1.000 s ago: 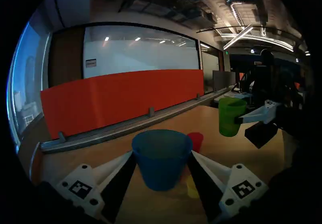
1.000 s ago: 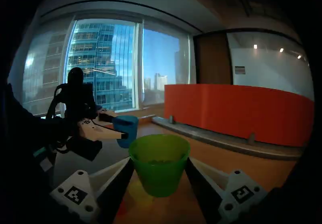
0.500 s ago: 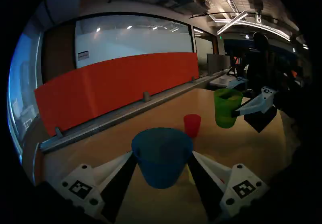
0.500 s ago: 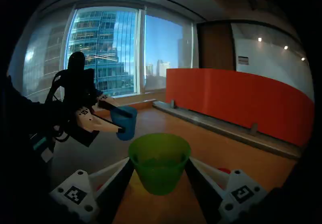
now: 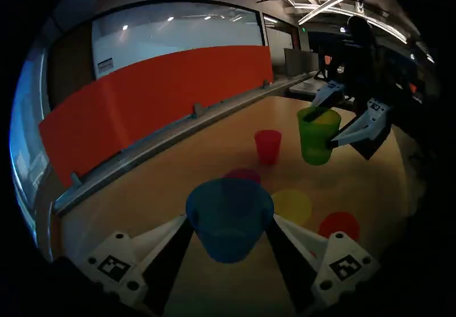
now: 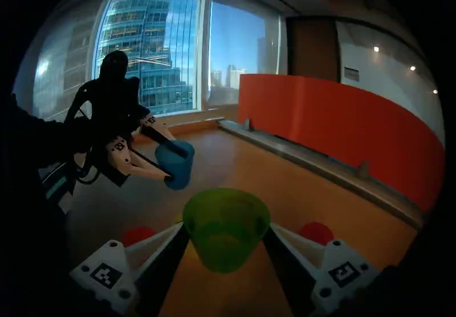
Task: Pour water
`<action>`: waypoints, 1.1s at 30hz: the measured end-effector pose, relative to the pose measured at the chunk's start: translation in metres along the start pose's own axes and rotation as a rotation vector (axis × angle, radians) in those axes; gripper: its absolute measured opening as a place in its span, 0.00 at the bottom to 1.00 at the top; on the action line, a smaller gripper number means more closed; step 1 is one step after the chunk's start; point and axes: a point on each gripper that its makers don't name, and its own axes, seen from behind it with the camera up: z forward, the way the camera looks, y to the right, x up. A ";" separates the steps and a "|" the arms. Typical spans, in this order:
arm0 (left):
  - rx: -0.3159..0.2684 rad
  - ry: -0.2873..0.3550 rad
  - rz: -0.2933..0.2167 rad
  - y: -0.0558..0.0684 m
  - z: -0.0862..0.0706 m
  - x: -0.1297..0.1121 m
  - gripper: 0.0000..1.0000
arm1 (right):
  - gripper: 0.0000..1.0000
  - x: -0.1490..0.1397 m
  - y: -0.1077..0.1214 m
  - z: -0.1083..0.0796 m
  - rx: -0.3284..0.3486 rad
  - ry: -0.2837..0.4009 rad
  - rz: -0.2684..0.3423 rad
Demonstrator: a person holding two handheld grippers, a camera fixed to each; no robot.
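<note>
Gripping blue cup (image 5: pixel 229 217) with left gripper (image 5: pixel 229 230), aloft over table (image 5: pixel 171 169). Gripping green cup (image 6: pixel 226 228) with right gripper (image 6: pixel 226 243), likewise aloft, near red cup (image 5: pixel 268 146) standing on table.

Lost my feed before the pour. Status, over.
Left gripper shut on blue cup. Right gripper shut on green cup. Cups apart, roughly upright, off the table. Red cup standing on table; nothing between held cups.

Daylight floods through the tall glass window (image 6: pixel 159 49), slightly blown out; shapes in front of it sink to black silhouette. Away from the window the room is dim, with ceiling strip lights (image 5: pixel 322 6) glaring. The translucent green plastic cup (image 6: pixel 225 231) glows. Fisheye bending softens the edges.
</note>
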 end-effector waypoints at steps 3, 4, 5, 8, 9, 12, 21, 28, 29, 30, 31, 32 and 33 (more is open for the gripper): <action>-0.012 -0.032 0.011 0.002 0.004 -0.009 0.85 | 0.89 -0.006 0.001 0.003 0.005 -0.021 -0.005; -0.016 -0.042 0.015 0.003 0.006 -0.012 0.85 | 0.89 -0.008 0.001 0.004 0.007 -0.027 -0.006; -0.020 -0.052 0.019 0.003 0.007 -0.015 0.85 | 0.89 -0.010 0.001 0.005 0.010 -0.032 -0.006; -0.030 -0.080 0.035 0.005 0.011 -0.023 0.85 | 0.89 -0.015 0.002 0.008 0.015 -0.049 -0.007; -0.033 -0.089 0.039 0.006 0.013 -0.026 0.85 | 0.89 -0.017 0.003 0.009 0.016 -0.055 -0.008; -0.045 -0.111 0.046 0.008 0.017 -0.033 0.85 | 0.89 -0.022 0.004 0.013 0.018 -0.072 -0.010; -0.078 -0.153 0.040 0.014 0.027 -0.051 0.85 | 0.90 -0.041 0.002 0.020 0.033 -0.125 -0.025; -0.100 -0.171 0.023 0.018 0.035 -0.062 0.85 | 0.90 -0.054 0.002 0.024 0.040 -0.155 -0.022; -0.102 -0.173 0.021 0.019 0.036 -0.064 0.85 | 0.90 -0.056 0.003 0.025 0.041 -0.158 -0.021; -0.104 -0.175 0.019 0.019 0.037 -0.066 0.85 | 0.90 -0.058 0.003 0.025 0.041 -0.162 -0.020; -0.105 -0.176 0.017 0.019 0.039 -0.067 0.85 | 0.90 -0.059 0.003 0.026 0.041 -0.164 -0.018; -0.106 -0.177 0.015 0.019 0.040 -0.068 0.85 | 0.90 -0.061 0.004 0.026 0.041 -0.167 -0.017; -0.108 -0.179 0.012 0.020 0.041 -0.070 0.85 | 0.90 -0.062 0.004 0.027 0.041 -0.169 -0.016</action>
